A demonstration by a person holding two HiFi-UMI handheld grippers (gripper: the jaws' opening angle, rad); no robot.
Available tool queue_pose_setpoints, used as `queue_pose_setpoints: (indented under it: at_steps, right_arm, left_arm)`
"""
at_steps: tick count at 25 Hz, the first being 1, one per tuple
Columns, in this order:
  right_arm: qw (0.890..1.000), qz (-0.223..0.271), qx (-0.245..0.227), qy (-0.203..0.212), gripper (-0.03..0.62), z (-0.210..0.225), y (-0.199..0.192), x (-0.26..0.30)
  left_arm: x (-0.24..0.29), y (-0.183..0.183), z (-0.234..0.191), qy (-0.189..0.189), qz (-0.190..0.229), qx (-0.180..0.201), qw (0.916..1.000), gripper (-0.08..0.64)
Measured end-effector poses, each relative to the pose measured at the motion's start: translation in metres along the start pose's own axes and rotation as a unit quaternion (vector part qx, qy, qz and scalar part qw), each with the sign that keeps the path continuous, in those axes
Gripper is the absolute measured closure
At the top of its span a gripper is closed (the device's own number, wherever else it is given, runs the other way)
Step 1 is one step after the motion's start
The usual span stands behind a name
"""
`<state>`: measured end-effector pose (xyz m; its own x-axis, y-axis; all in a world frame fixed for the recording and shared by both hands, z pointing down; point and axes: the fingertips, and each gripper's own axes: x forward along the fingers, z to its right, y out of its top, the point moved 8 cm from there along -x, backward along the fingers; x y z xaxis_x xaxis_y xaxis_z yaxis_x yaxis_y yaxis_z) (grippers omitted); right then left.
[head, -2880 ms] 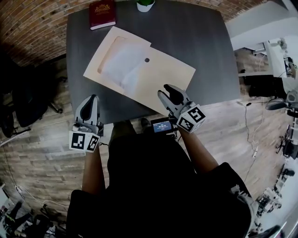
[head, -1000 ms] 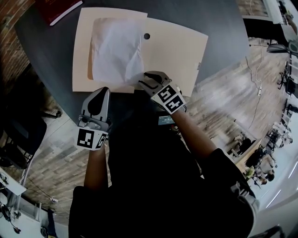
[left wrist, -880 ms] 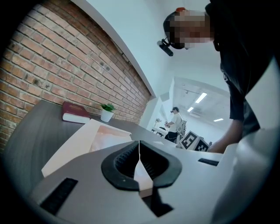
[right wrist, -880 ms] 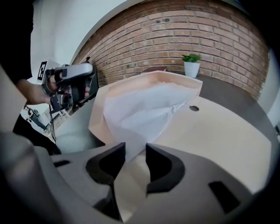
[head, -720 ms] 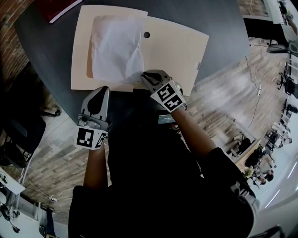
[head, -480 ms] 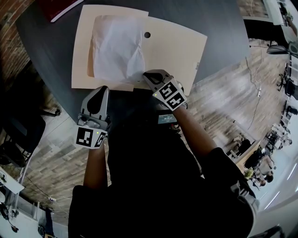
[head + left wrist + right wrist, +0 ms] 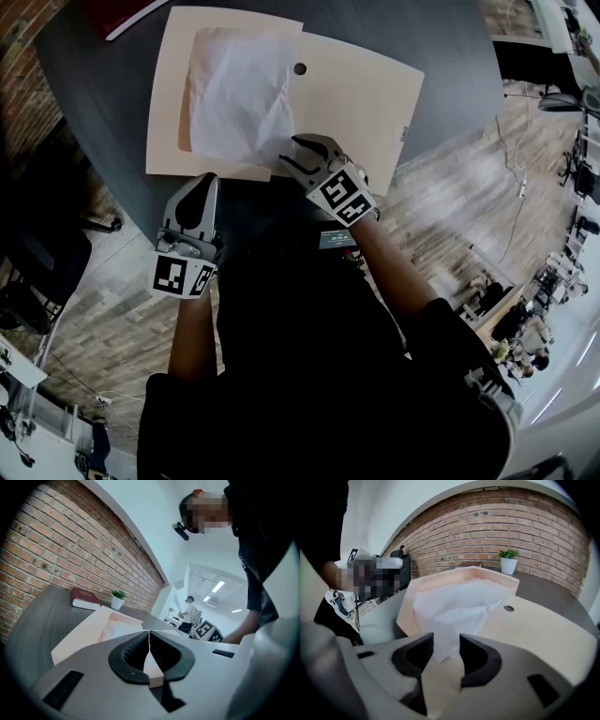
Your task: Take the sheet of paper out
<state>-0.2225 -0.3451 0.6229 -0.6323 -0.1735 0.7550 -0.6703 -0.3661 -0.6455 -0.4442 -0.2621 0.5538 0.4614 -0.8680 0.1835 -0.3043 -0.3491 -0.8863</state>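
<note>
On the dark grey table [image 7: 450, 37], near the person's edge, lies a large cream envelope [image 7: 356, 103], opened flat, with a small round hole [image 7: 299, 68] in its face. It holds the white sheet of paper [image 7: 239, 98]. The sheet is crumpled and sits in the envelope's open left half. Its far edge lies inside the pocket outline, and its near corner tapers to a point toward the person.

That corner lies between the jaws of the right gripper [image 7: 287, 153]. The jaws stand a narrow way apart, one on either side of the paper's tip, and are not closed on it. The envelope's face shows beneath them.

The left gripper [image 7: 203, 178] points at the envelope's near edge, left of the right gripper. Its jaws are pressed together tip to tip with nothing caught between them, and a wedge of the cream envelope shows through the opening behind the pads. Whether the tip presses on the envelope or only reaches it cannot be told.

At the table's far side, by a brick wall [image 7: 56, 550], lies a dark red book [image 7: 86, 598]. Just beside it stands a small white pot [image 7: 117, 603] holding a green plant.
</note>
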Motion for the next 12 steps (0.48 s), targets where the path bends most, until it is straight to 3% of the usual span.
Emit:
queue_pose_setpoints:
  at_steps: [4,12]
  right_arm:
    - [0.999,-0.033,-0.031,0.003,0.433,-0.0018,-0.0028,0.0069]
    - [0.998,-0.042,-0.042,-0.014,0.461,0.0015,-0.002,0.008]
  left_arm:
    - [-0.0004,0.001,-0.0025,0.0,0.001,0.001,1.0,0.561]
    - [-0.0053,0.0009,-0.0044,0.003,0.003,0.002,1.0,0.561]
